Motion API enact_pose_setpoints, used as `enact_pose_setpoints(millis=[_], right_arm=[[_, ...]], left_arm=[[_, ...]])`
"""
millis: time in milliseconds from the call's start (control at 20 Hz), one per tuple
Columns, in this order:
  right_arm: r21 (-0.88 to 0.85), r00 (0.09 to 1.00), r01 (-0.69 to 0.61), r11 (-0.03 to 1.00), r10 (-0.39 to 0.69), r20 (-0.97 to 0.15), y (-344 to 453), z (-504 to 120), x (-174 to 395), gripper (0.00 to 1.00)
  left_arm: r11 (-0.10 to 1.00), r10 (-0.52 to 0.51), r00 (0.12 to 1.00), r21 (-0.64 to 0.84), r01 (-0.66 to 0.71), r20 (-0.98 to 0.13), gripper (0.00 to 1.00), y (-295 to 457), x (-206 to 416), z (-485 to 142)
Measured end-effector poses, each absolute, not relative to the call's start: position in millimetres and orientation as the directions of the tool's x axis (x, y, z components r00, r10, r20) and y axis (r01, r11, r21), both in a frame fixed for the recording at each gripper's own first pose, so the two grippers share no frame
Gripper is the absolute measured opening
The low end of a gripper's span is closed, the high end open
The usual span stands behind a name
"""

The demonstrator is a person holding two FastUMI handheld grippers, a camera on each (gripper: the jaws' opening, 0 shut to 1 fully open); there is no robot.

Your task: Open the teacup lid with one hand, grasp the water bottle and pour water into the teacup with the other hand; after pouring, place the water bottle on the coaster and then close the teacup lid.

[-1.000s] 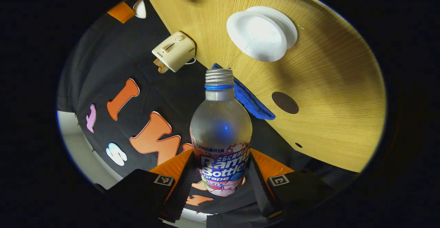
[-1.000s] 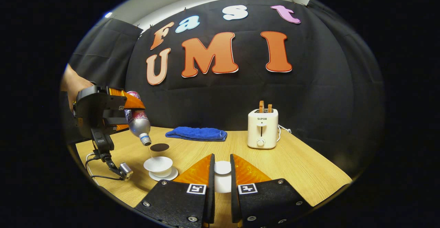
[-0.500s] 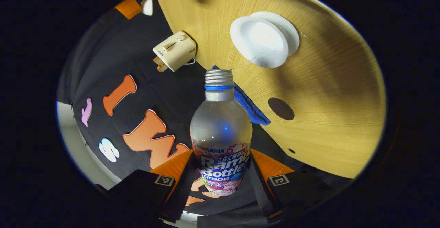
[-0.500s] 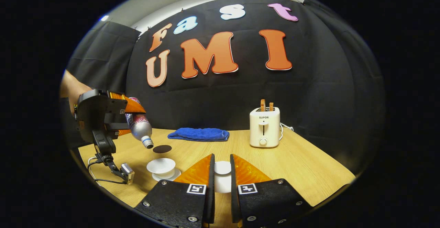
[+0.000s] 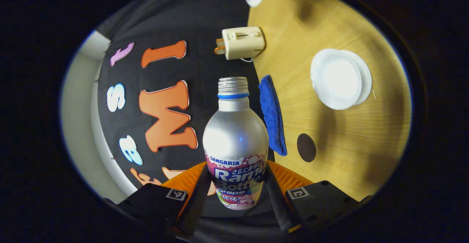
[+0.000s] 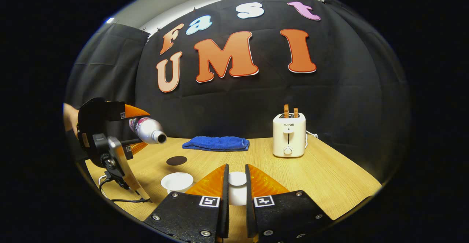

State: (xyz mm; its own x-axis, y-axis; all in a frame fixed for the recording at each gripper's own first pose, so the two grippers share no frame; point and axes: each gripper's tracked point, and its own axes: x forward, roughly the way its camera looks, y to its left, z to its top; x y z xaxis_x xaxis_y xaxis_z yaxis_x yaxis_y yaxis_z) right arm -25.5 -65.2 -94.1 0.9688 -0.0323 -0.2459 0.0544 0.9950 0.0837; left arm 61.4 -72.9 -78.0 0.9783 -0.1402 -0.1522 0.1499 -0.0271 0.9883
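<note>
**Pour finished; bottle tipped back toward level above the bench**

Over the last second the water bottle point(image 5: 235, 140), clamped at its labelled waist by the left hand-held gripper point(image 5: 236, 195), swung from mouth-down over the teacup point(image 6: 177, 181) to roughly horizontal, mouth clear of the cup, and no stream showed; pouring looked complete, leaving the dark round coaster point(image 6: 176, 160), just beyond the cup, as the next stop. The bottle was smooth brushed metal with a threaded neck and no cap. The cup was glossy white ceramic on a saucer, open. The right hand-held gripper point(image 6: 237, 188) held the white lid point(image 6: 237, 180) pinched between its fingers, near the cup's right. The bench point(image 6: 329, 184) was pale wood-grain.
</note>
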Motion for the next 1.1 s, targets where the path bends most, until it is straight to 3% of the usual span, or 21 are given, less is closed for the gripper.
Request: enact_pose_setpoints(millis=[250, 500, 800, 950, 1000, 1100], right_arm=[[0.087, 0.965, 0.055, 0.995, -0.030, -0.262, -56.0, -94.4, -16.7, 0.19], [0.062, 0.963, 0.047, 0.997, -0.029, -0.269, -43.9, -90.2, -9.5, 0.19], [0.033, 0.960, 0.029, 0.999, -0.018, -0.280, -29.0, -87.5, 2.3, 0.19], [0.021, 0.960, 0.020, 1.000, -0.014, -0.281, -22.1, -86.2, 8.3, 0.19], [0.017, 0.959, 0.014, 1.000, -0.008, -0.282, -19.4, -86.7, 9.3, 0.19], [0.004, 0.959, 0.005, 1.000, -0.004, -0.282, -16.4, -87.5, 11.3, 0.19]], left_arm=[[0.446, -0.037, 0.989, 0.883, 0.146, -0.144, 0.83, -55.0, 64.2, -78.8], [0.735, -0.003, 0.994, 0.673, 0.079, -0.113, 0.83, -49.7, 73.8, -81.6], [0.926, -0.001, 0.996, 0.376, 0.033, -0.084, 0.83, -44.2, 85.7, -76.8], [0.974, 0.028, 0.993, 0.228, -0.001, -0.111, 0.79, -42.4, 94.9, -85.6], [0.984, 0.031, 0.992, 0.176, -0.009, -0.119, 0.83, -42.8, 97.4, -87.4], [0.996, 0.028, 0.993, 0.092, -0.018, -0.115, 0.83, -45.4, 93.6, -87.7]])
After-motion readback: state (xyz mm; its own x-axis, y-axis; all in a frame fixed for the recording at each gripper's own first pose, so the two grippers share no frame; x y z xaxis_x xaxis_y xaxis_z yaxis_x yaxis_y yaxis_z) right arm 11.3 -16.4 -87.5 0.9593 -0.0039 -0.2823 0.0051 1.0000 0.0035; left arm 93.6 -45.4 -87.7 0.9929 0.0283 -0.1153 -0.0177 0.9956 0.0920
